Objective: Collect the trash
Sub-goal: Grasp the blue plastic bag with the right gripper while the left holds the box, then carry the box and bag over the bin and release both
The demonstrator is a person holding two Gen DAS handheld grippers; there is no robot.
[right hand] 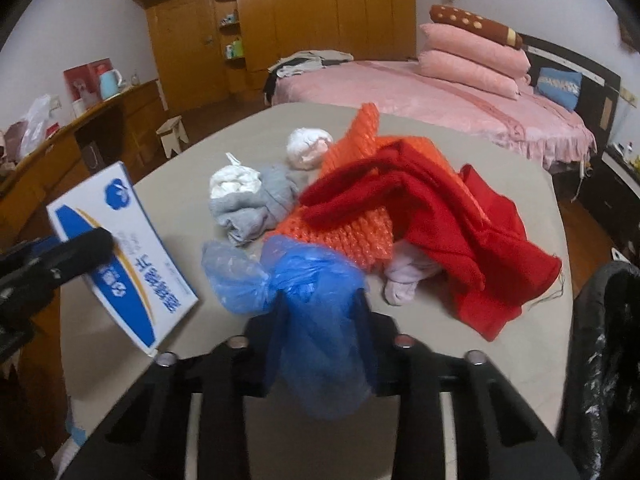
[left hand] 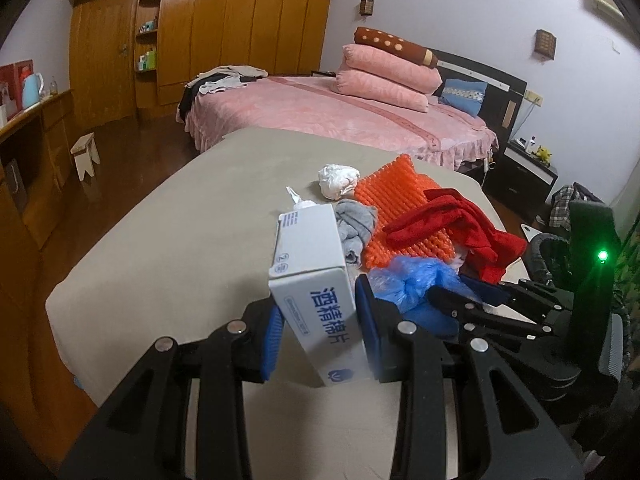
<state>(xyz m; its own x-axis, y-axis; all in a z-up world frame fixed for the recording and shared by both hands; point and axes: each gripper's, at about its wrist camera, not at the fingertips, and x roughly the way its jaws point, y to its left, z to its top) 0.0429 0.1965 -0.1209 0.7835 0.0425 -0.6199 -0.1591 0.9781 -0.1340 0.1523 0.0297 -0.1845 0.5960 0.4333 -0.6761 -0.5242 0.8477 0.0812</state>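
My left gripper is shut on a white box with blue print, held up over the near edge of the beige table. The same box shows at the left of the right wrist view. My right gripper is shut on a crumpled blue plastic bag, which bulges out between and below the fingers. In the left wrist view, the right gripper and blue bag sit just right of the box. Behind them lie a white paper ball, a white tissue wad and orange bubble wrap.
A grey cloth, a red cloth and a pale pink cloth lie among the trash. A bin lined with a black bag stands at the table's right edge. A pink bed, a wooden wardrobe and a stool are beyond.
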